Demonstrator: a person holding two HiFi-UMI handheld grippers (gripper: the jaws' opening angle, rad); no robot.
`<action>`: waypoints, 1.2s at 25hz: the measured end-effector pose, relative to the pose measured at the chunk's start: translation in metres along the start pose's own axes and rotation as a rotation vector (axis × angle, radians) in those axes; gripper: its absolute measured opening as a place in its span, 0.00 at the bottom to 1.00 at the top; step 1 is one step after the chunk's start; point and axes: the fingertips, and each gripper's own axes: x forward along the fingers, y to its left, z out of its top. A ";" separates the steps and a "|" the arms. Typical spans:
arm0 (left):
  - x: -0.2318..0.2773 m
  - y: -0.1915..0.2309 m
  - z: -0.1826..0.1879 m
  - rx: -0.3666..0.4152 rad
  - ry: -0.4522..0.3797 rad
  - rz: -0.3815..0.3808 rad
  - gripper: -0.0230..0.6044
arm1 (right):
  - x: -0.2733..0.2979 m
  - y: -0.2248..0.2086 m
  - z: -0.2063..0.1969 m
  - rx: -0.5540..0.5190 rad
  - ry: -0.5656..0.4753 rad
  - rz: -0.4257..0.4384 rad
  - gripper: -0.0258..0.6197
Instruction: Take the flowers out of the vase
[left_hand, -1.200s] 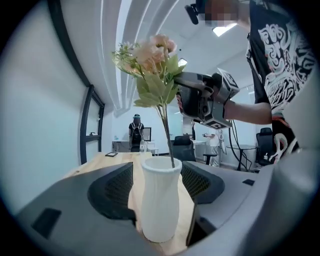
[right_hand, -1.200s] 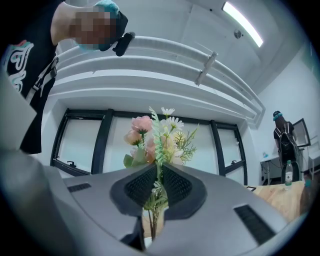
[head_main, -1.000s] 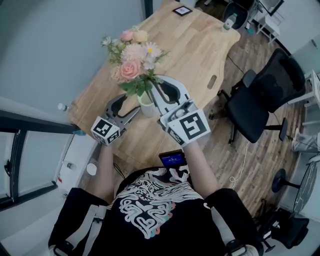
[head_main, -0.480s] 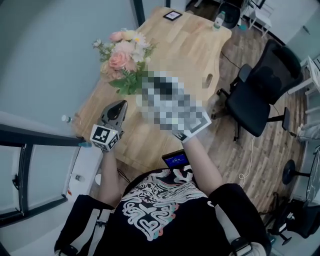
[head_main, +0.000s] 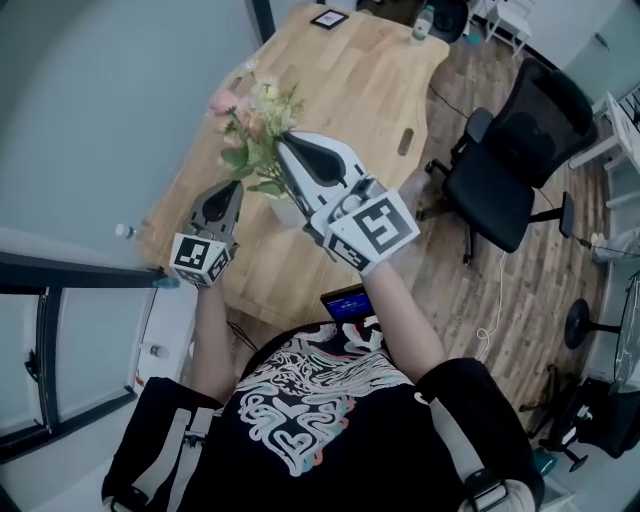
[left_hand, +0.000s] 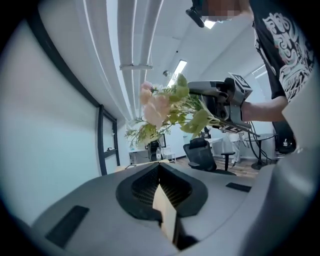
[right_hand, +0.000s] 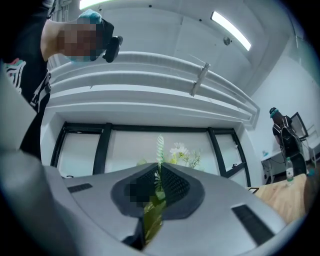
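A bouquet of pink and cream flowers (head_main: 255, 118) with green leaves is held up over the wooden table (head_main: 370, 90). My right gripper (head_main: 286, 142) is shut on its green stems, which fill the gap between its jaws in the right gripper view (right_hand: 159, 170). A white vase (head_main: 288, 210) shows just below that gripper, mostly hidden, so the stem ends cannot be seen. My left gripper (head_main: 236, 186) hangs left of the vase, apart from it, its jaws just closed. In the left gripper view (left_hand: 160, 167) only a thin cream strip shows between them, with the flowers (left_hand: 160, 107) ahead.
A black office chair (head_main: 500, 150) stands on the wood floor right of the table. A small dark frame (head_main: 330, 18) and a bottle (head_main: 422, 22) sit at the table's far end. A grey wall runs close along the table's left side.
The left gripper, earlier open beside the vase, has closed and drawn back to the left. The right gripper has risen a little with the flowers.
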 end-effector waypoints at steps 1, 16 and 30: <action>0.003 -0.003 0.001 0.006 -0.001 -0.009 0.04 | -0.003 -0.002 -0.006 0.000 0.014 -0.009 0.07; 0.008 -0.047 -0.014 0.010 0.024 -0.073 0.04 | -0.067 -0.032 -0.081 0.070 0.151 -0.172 0.07; 0.001 -0.057 -0.045 0.026 0.062 -0.050 0.04 | -0.101 -0.059 -0.120 0.118 0.213 -0.263 0.07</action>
